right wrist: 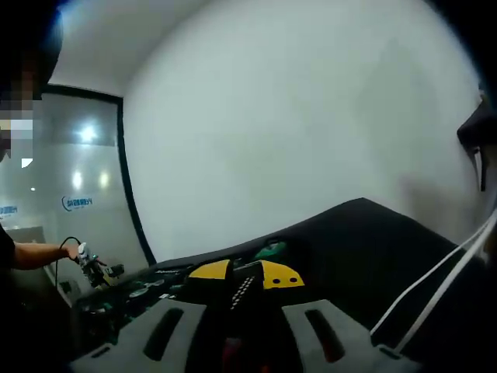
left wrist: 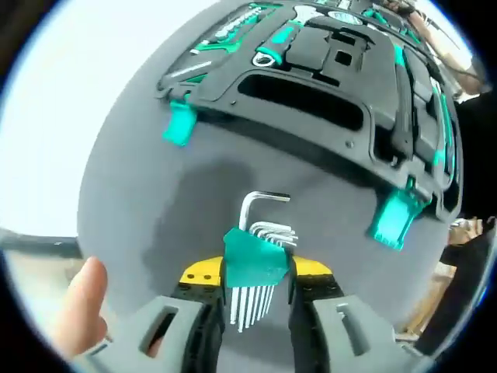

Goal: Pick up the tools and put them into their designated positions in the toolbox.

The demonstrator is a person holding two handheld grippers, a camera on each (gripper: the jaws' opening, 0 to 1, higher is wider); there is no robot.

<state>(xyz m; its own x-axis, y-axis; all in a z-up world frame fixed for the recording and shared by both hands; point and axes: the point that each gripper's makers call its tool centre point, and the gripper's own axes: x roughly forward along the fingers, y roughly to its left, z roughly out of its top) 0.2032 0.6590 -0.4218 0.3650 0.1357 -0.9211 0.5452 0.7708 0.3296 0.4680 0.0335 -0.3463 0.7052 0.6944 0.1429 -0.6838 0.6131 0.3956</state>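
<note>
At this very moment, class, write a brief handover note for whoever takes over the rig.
Left gripper: shut on the hex key set in its green holder, held above the grey table.
Right gripper: raised, jaws close together; whether it holds anything is unclear.
Toolbox: open ahead of the left gripper, green latches toward it, many tools already seated.
Left: seat the hex key set in its slot.

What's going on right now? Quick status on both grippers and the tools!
Left gripper shut on hex key set, above grey table. Open toolbox ahead, nothing in the way. Right gripper jaws together, holding nothing visible.
</note>
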